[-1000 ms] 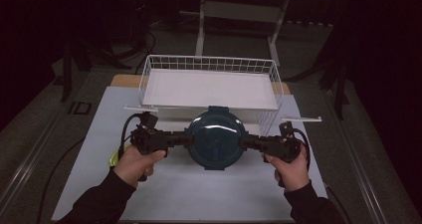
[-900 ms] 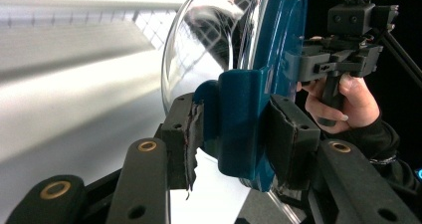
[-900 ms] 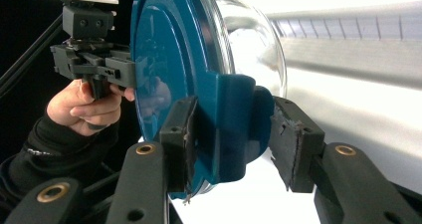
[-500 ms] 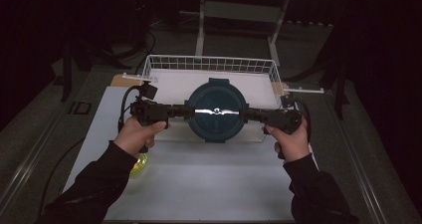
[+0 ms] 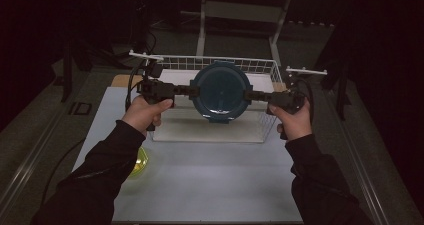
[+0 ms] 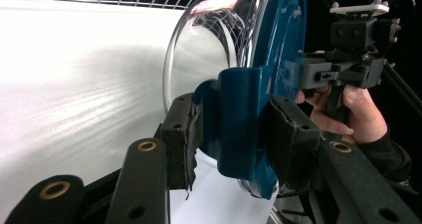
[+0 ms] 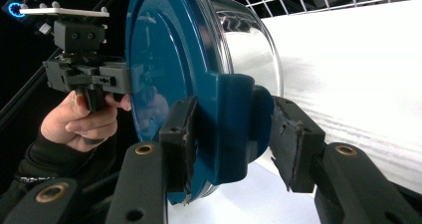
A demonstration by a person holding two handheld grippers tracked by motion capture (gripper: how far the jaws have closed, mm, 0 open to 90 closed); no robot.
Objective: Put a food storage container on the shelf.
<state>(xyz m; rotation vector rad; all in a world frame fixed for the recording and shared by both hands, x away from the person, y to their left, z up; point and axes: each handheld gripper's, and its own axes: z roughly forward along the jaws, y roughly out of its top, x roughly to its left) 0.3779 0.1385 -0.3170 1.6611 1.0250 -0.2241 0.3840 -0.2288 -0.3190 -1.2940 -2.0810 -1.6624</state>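
A round glass container with a dark blue lid [image 5: 221,90] hangs in the air over the white wire basket [image 5: 175,62], tipped so the lid faces me. My left gripper [image 5: 192,91] is shut on the lid's left clip tab, and my right gripper [image 5: 250,95] is shut on the opposite tab. In the left gripper view the pads [image 6: 181,137] press on either side of the blue tab [image 6: 239,124], with the right gripper [image 6: 308,74] beyond the container [image 6: 278,45]. The right gripper view shows its pads [image 7: 176,144] clamping the other tab [image 7: 234,129], the left gripper [image 7: 127,79] behind.
The basket stands on a white table mat [image 5: 215,180], its floor bare and white. A yellow-green object [image 5: 140,160] lies on the mat, half hidden by the person's left sleeve. Dark stands and table legs rise beyond the table.
Both hands have risen and moved away from the person, carrying the container from low over the mat in front of the basket to above the basket.
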